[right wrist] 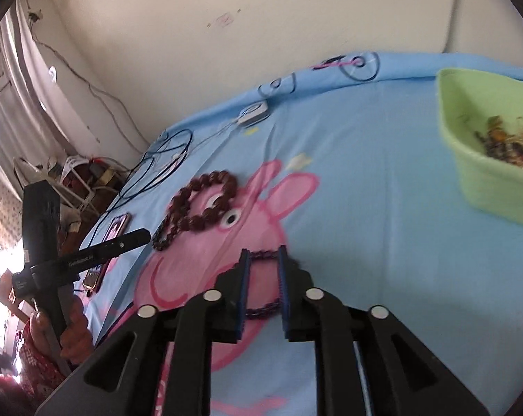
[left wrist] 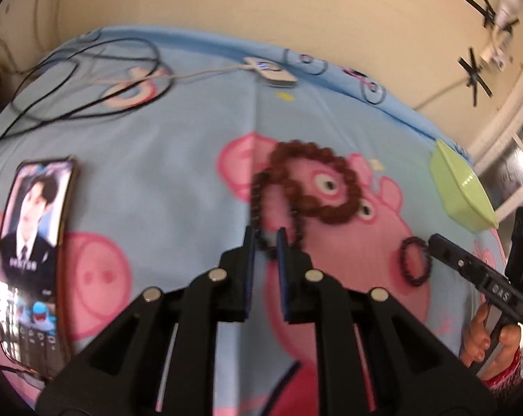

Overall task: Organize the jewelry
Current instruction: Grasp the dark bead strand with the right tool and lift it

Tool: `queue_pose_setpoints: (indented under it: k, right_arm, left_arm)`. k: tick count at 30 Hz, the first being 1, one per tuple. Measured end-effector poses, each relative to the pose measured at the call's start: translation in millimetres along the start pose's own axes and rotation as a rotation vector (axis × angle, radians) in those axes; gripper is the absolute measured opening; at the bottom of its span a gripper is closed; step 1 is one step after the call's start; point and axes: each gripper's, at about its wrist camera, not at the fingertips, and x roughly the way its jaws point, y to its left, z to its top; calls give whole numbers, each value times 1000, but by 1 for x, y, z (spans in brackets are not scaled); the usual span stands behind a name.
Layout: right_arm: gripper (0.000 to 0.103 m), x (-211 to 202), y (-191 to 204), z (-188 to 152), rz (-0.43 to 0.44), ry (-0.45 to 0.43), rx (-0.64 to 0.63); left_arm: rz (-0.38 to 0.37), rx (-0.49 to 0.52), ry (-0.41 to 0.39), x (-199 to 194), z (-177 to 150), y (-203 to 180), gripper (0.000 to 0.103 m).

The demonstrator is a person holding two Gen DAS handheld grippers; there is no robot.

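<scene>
A big loop of brown beads [left wrist: 344, 187] [right wrist: 192, 190] lies on the blue cartoon-pig bedsheet [left wrist: 157, 173], joined by a thinner dark bead strand [left wrist: 256, 194] [right wrist: 160, 237]. My left gripper [left wrist: 264, 235] [right wrist: 147, 233] hovers over the strand's near end, its fingers close together and nothing clearly pinched. A small dark bracelet [left wrist: 402, 260] [right wrist: 261, 310] rests flat on the sheet. My right gripper [right wrist: 263, 254] [left wrist: 433, 241] hangs right over it, narrow and not gripping it. A light green basket [left wrist: 459, 190] [right wrist: 486, 187] at the right holds tangled jewelry [right wrist: 504, 142].
A phone [left wrist: 32, 249] [right wrist: 117, 225] with a lit screen lies at the left of the bed. Black cables [left wrist: 88, 69] and a white charger [left wrist: 271, 72] [right wrist: 254, 111] sit near the far edge by the wall. A hand [left wrist: 483, 339] [right wrist: 74, 329] holds each gripper handle.
</scene>
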Motion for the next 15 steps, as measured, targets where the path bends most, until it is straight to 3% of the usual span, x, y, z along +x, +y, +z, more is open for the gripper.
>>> queue_pose_setpoints:
  k: [2, 10, 12, 15]
  right_arm:
    - [4, 1, 5, 1, -4, 3, -11]
    - [5, 9, 26, 3, -6, 19, -76]
    - [5, 11, 33, 2, -18, 16, -105]
    - [5, 10, 32, 4, -38, 2, -105]
  left_arm:
    - [4, -9, 2, 2, -4, 4, 11]
    - [11, 14, 8, 9, 9, 1, 12]
    - [26, 36, 16, 14, 14, -2, 25]
    - [69, 74, 17, 25, 18, -8, 30]
